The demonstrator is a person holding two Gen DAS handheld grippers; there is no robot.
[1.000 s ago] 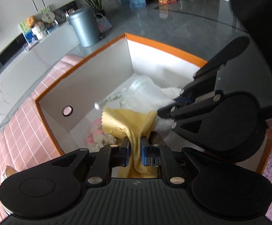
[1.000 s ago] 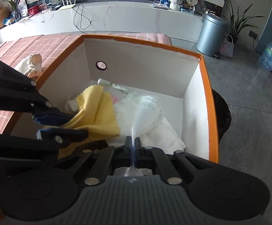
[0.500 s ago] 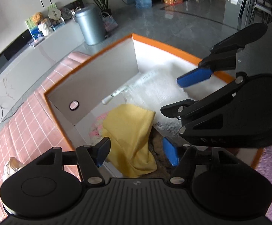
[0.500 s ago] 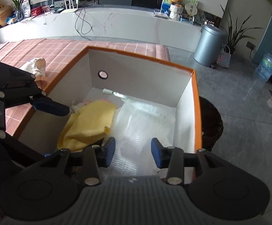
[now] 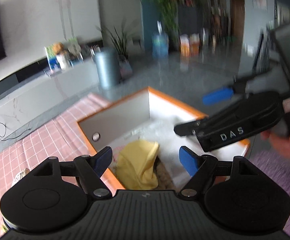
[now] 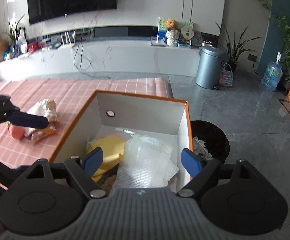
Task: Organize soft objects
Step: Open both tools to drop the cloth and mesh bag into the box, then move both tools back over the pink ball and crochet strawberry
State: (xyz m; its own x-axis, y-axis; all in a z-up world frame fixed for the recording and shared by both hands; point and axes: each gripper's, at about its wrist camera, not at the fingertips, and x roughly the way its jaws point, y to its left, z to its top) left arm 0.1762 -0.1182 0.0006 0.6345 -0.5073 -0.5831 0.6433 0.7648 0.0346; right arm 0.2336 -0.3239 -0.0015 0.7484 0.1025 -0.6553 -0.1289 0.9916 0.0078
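With both tongs, left gripper (image 5: 145, 161) and right gripper (image 6: 141, 163), just opened wide and empty above the box (image 6: 142, 98), lifting clear, then reaching for the cloth bundle (image 6: 43, 108).

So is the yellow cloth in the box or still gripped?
In the box: the yellow cloth lies crumpled inside, clear of both open grippers.

The box (image 6: 136, 108) looks like matt white cardboard inside with an orange rim, and it sits on a pink checked tablecloth (image 6: 84, 92) of soft, slightly creased fabric. In it lie a yellow cloth (image 6: 108, 146) with a matt woven look and a clear, crinkly plastic bag (image 6: 145, 160) that catches the light. The floor (image 6: 245, 116) is smooth, glossy grey tile, and the bin (image 6: 210, 67) beside it looks like brushed metal.
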